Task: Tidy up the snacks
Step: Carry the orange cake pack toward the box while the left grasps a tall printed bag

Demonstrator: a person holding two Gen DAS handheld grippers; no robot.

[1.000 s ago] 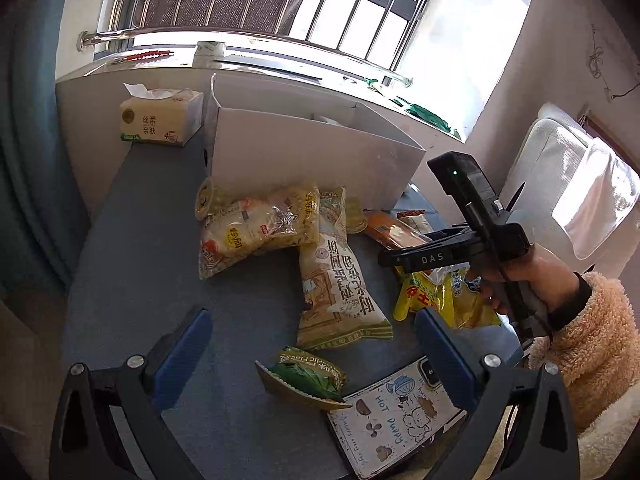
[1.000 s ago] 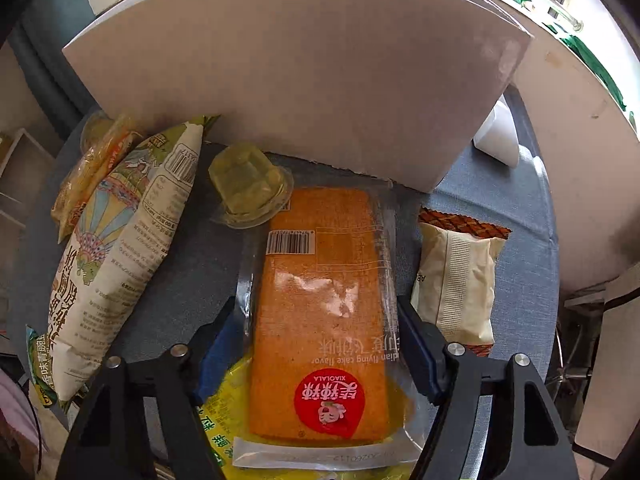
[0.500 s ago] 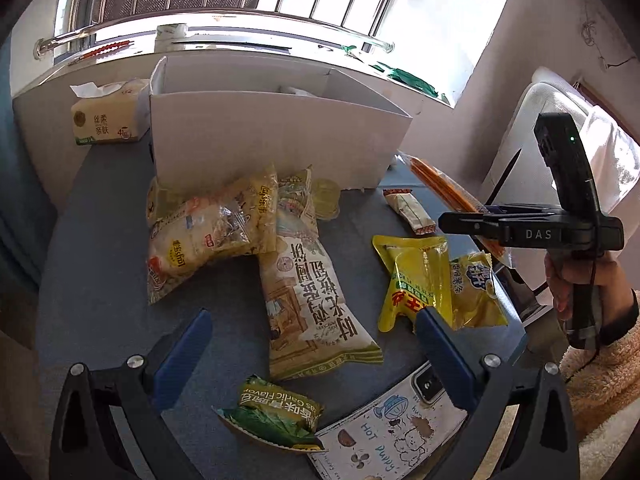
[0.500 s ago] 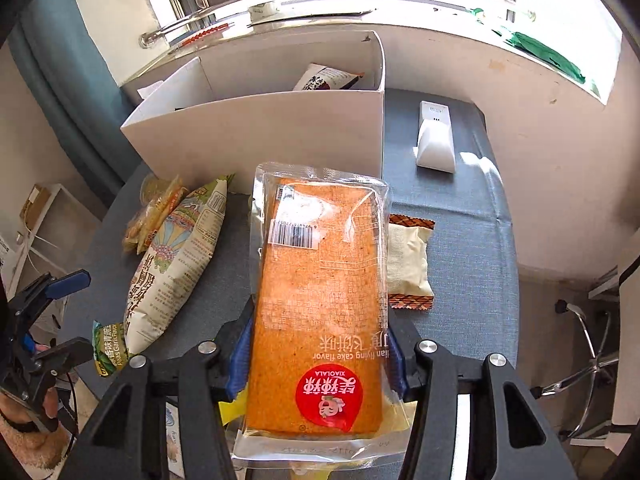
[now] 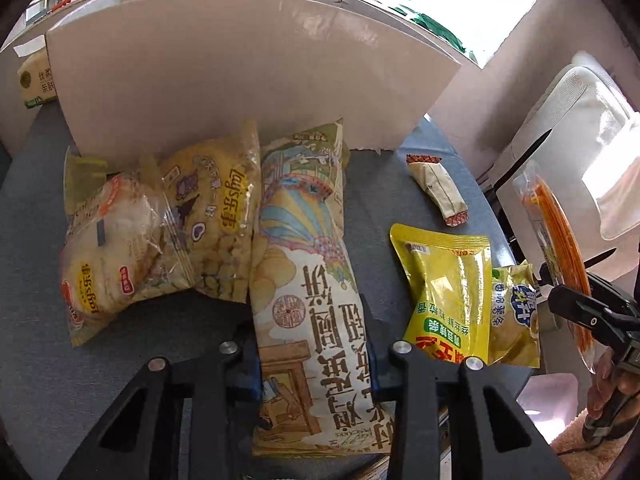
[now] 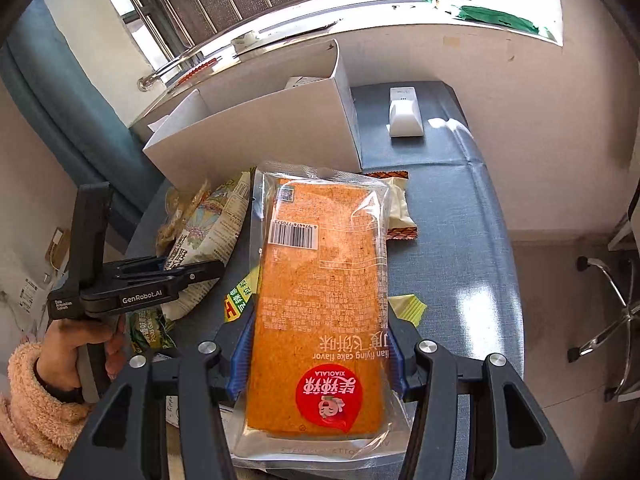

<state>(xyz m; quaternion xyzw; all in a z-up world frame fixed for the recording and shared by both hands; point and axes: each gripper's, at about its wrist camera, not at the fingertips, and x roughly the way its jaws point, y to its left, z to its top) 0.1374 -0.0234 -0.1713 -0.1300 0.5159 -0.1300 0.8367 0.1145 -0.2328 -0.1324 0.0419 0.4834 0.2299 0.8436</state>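
Observation:
A long cream crisps bag (image 5: 304,248) lies on the blue-grey table (image 6: 452,240) in front of the white cardboard box (image 5: 248,72). My left gripper (image 5: 310,344) straddles the bag's near end; its jaws are closing and the pads press the bag's sides. The right wrist view shows that gripper (image 6: 200,272) from the side on the same bag (image 6: 208,232). My right gripper (image 6: 318,340) is shut on an orange cake pack (image 6: 324,272), held above the table. From the left wrist view the pack (image 5: 560,224) shows edge-on at the right.
Two yellow Lay's bags (image 5: 120,248) lie left of the long bag. A yellow pouch (image 5: 448,292), a small yellow bag (image 5: 514,320) and a wafer bar (image 5: 438,188) lie to its right. A white device (image 6: 405,114) sits beside the box (image 6: 260,136). A swivel chair base (image 6: 612,320) stands past the table edge.
My left gripper came forward and down onto the long crisps bag, and its wide jaws closed in on it. My right gripper lifted the orange cake pack off the table.

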